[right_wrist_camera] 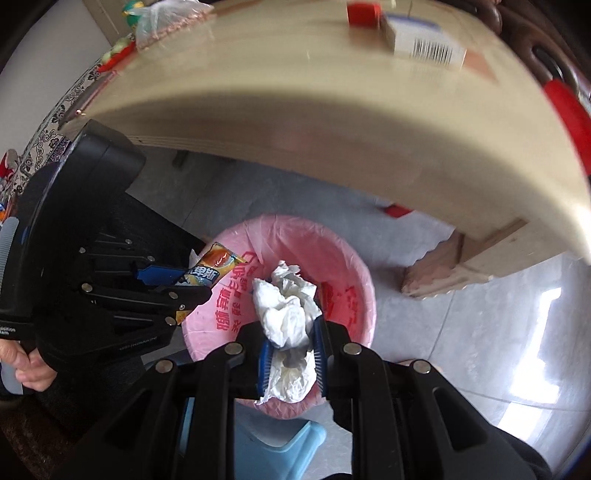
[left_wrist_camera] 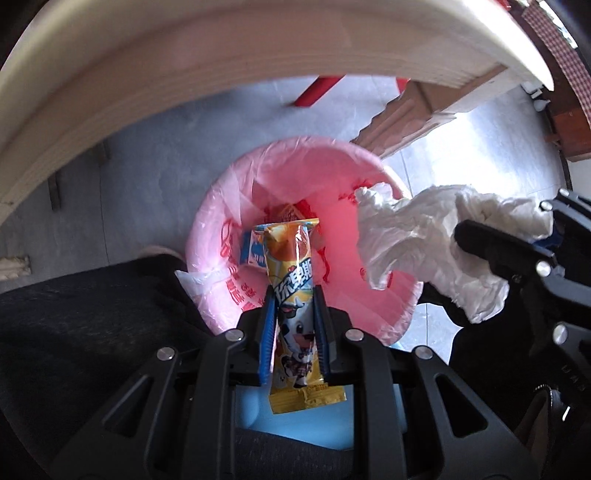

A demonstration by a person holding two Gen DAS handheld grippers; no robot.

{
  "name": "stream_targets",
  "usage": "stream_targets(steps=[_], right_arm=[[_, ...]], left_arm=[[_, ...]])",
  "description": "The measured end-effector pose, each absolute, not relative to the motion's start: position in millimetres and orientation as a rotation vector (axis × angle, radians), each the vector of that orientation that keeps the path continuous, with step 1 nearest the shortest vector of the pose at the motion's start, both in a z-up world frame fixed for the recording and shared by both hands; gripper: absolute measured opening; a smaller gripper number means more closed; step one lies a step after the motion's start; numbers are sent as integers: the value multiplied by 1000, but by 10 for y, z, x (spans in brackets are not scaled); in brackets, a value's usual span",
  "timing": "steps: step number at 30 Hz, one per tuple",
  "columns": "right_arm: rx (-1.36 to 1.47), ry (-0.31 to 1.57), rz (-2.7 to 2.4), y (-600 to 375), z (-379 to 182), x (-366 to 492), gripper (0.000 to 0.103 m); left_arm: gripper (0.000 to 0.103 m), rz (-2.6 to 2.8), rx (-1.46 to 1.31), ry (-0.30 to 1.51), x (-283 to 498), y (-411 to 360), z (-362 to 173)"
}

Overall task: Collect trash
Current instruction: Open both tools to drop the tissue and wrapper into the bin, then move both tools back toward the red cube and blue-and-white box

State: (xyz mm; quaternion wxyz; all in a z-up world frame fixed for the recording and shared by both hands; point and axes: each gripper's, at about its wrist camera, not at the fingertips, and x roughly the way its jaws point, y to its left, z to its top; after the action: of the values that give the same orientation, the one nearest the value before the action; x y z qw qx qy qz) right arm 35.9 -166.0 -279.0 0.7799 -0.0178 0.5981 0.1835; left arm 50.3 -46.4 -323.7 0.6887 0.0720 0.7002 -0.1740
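My left gripper (left_wrist_camera: 293, 299) is shut on a yellow snack wrapper (left_wrist_camera: 291, 280) with a cartoon print, hanging over the mouth of a bin lined with a pink bag (left_wrist_camera: 221, 236). Other wrappers (left_wrist_camera: 255, 247) lie inside the bin. My right gripper (right_wrist_camera: 291, 325) is shut on a crumpled white tissue (right_wrist_camera: 284, 310) above the same pink-lined bin (right_wrist_camera: 351, 273). The tissue (left_wrist_camera: 413, 240) and the right gripper (left_wrist_camera: 491, 254) show at the right of the left wrist view. The left gripper (right_wrist_camera: 192, 284) with the wrapper (right_wrist_camera: 214, 264) shows at the left of the right wrist view.
A pale wooden tabletop edge (left_wrist_camera: 184, 74) arches above the bin, with a table leg (left_wrist_camera: 406, 114) behind it. On the table (right_wrist_camera: 295, 92) stand a barcode box (right_wrist_camera: 424, 40) and a plastic bag (right_wrist_camera: 166, 18). A light-blue stool (right_wrist_camera: 280, 446) sits under my grippers. Grey tile floor (right_wrist_camera: 480, 314) surrounds the bin.
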Motion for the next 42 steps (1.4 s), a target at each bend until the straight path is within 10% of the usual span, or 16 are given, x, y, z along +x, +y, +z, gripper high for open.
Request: stream_targets(steps=[20, 27, 42], right_arm=[[-6, 1477, 438, -1552, -3785, 478, 20], [-61, 1498, 417, -1549, -3902, 514, 56], [-40, 1506, 422, -1565, -3922, 532, 57]], left_arm=[[19, -362, 136, 1779, 707, -536, -3981], [40, -310, 112, 1786, 786, -469, -4054], [50, -291, 110, 1768, 815, -453, -4027]])
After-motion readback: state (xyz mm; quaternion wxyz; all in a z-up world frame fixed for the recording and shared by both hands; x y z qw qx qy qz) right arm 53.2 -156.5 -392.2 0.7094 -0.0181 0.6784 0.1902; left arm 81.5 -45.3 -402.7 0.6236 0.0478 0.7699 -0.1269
